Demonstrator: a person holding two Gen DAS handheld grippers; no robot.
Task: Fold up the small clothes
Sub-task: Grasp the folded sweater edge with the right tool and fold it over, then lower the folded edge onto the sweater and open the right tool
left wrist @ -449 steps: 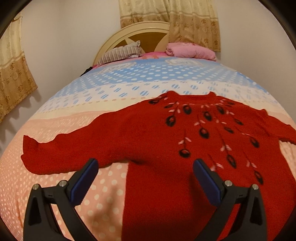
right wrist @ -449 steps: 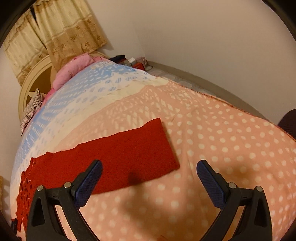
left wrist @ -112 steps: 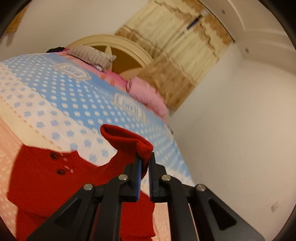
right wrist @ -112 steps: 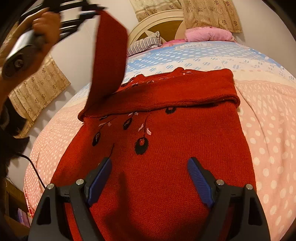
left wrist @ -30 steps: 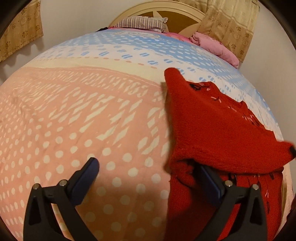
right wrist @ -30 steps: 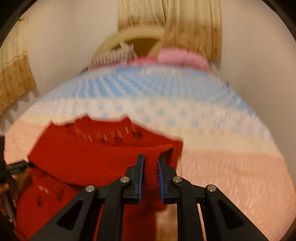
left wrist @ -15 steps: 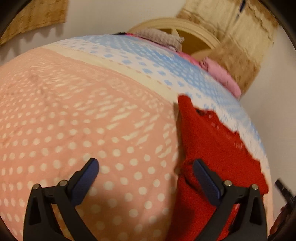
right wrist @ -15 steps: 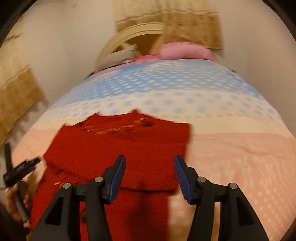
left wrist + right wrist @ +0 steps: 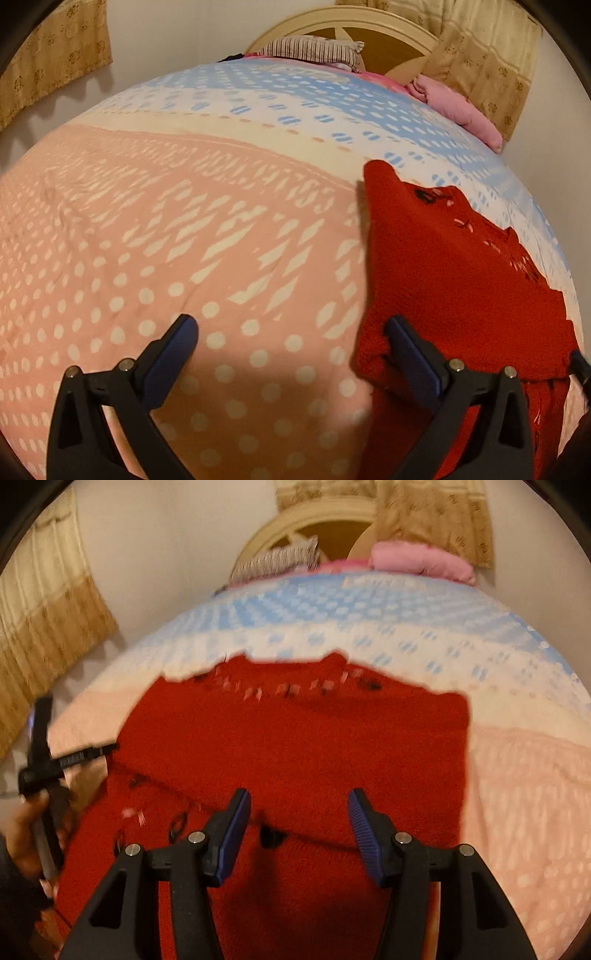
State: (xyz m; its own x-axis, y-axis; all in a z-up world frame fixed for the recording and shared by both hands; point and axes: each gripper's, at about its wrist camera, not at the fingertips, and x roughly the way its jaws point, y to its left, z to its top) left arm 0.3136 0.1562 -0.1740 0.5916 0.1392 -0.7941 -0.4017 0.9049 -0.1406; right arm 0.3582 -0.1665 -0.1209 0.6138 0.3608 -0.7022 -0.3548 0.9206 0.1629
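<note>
Looking along the left gripper, its blue-padded jaws stand wide apart with nothing between them, hovering over the polka-dot bedspread. The red knit sweater lies just beside its right-hand finger, near the right side of the bed. One folded-in sleeve crosses the chest as a thick, fuzzy band, so the sleeve folds look done. The body, I judge, has yet to be folded up. Beyond sit a striped pillow, a pink pillow and the cream arched headboard.

From the right wrist, the right gripper is released, jaws parted and empty above the sleeve's lower edge. The sweater spreads flat beneath, coarse and woolly, with dark embroidered motifs near the neckline. At the left edge a hand holds the other gripper beside the garment. Motion blur softens the stitching.
</note>
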